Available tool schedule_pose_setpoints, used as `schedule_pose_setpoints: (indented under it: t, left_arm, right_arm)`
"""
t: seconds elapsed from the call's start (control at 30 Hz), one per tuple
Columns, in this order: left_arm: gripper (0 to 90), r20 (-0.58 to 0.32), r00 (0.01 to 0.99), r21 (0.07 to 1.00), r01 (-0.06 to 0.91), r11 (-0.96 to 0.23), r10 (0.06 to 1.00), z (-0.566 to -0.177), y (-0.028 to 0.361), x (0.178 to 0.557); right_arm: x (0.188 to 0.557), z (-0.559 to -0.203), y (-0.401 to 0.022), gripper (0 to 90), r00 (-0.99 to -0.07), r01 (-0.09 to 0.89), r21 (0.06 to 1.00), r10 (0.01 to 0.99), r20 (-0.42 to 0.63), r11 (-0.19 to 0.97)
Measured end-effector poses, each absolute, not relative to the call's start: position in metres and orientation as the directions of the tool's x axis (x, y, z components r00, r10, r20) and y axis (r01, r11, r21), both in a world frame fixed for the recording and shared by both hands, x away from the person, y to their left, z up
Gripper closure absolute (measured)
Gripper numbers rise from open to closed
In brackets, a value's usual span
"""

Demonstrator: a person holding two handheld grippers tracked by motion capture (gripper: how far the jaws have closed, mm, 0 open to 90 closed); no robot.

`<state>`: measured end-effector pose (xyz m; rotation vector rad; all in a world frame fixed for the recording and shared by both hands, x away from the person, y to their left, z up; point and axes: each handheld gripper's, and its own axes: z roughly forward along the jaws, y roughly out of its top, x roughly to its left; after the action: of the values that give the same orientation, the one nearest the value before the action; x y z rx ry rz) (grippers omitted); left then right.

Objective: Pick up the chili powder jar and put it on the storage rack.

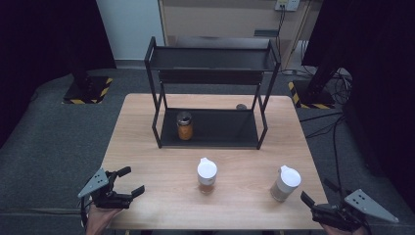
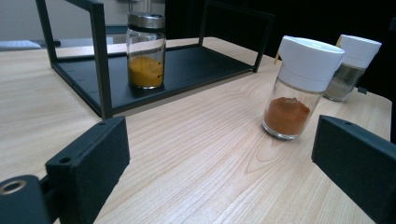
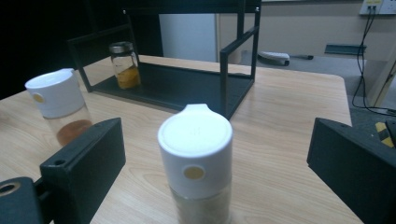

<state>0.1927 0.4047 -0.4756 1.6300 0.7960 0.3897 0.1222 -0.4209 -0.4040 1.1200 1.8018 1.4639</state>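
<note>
Two hand-held tongs sit at the near edge of a pale wooden bench (image 1: 147, 147), each spread wide and gripping nothing. The left tongs (image 1: 128, 183) rest at the near left corner, the right tongs (image 1: 309, 201) at the near right corner.

Directly ahead of the right tongs (image 3: 215, 186), between their jaws in the right gripper view, stands a white-capped shaker (image 3: 196, 163) of pale powder, upright, its long axis vertical. The pour tab on its cap points away from the tongs, toward the rack; a small yellow dot marks the cap's near side. In the high view the same shaker (image 1: 285, 183) stands near the front right of the bench.

A second white-capped shaker (image 1: 206, 175), holding red-brown powder, stands upright at the front centre, well apart from the first; from the left gripper view it (image 2: 301, 88) lies ahead and to the right of the left tongs (image 2: 219, 172).

Behind both, a black two-tier metal rack (image 1: 210, 129) carries a steel-lidded glass jar (image 1: 184, 126) of orange powder upright on its lower shelf. No brand name or lettering is legible on any container.
</note>
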Motion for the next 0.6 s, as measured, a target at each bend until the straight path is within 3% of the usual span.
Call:
schedule_pose_setpoints:
  t: [0.6]
  left_arm:
    - [3.7, -0.178, 0.709, 0.959, 0.281, -0.042, 0.682, -0.476, 0.405, 0.193]
  right_arm:
    - [0.152, -0.367, -0.391, 5.1, -0.606, 0.212, 0.970, 0.794, 0.038, 0.116]
